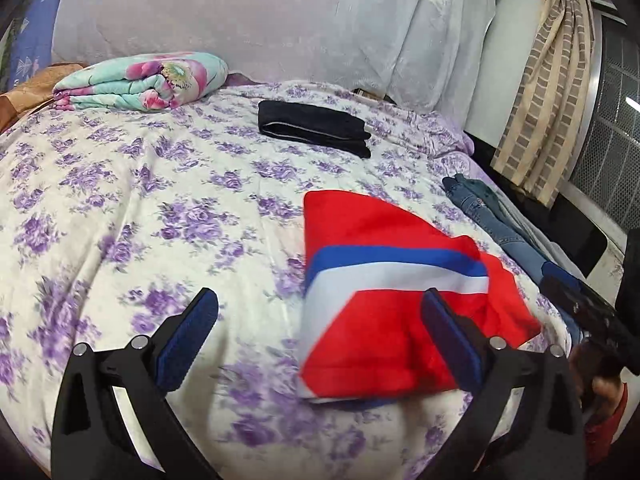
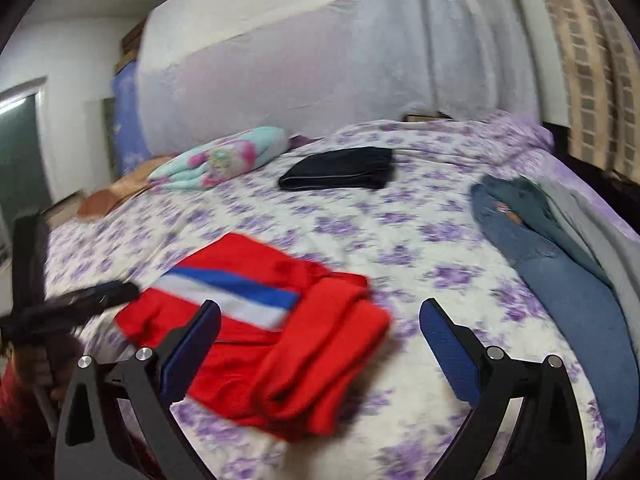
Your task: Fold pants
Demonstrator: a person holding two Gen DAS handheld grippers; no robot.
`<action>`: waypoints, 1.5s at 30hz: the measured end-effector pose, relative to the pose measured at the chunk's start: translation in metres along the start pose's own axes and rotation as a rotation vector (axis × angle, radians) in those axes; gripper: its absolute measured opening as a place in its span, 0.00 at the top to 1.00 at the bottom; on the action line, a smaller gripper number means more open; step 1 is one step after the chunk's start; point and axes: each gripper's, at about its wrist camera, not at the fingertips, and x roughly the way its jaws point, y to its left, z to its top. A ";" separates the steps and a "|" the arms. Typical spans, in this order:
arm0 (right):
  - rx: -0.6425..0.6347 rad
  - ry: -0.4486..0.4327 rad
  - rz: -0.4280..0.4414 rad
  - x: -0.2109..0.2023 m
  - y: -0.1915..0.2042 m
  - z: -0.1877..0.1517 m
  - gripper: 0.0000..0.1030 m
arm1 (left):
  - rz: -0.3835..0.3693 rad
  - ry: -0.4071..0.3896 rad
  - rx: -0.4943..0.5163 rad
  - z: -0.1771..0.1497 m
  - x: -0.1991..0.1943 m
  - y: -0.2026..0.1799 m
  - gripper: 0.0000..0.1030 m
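Note:
Red pants with a blue and white stripe (image 1: 384, 280) lie folded into a compact bundle on the floral bed sheet (image 1: 160, 200). They also show in the right wrist view (image 2: 288, 340). My left gripper (image 1: 320, 320) is open and empty, just above the sheet, with its right finger over the bundle's near edge. My right gripper (image 2: 320, 332) is open and empty, hovering over the bundle's near right part. The other gripper's dark body shows at the left of the right wrist view (image 2: 80, 304).
A folded black garment (image 1: 316, 128) lies further back on the bed. Blue jeans (image 2: 560, 280) and other clothes lie along the right edge. A folded floral blanket (image 1: 140, 82) sits at the back left. A curtain (image 1: 548, 80) hangs at right.

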 end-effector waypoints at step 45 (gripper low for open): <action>0.074 0.073 0.053 0.015 0.000 0.003 0.03 | 0.164 0.056 0.219 -0.003 0.035 -0.035 0.04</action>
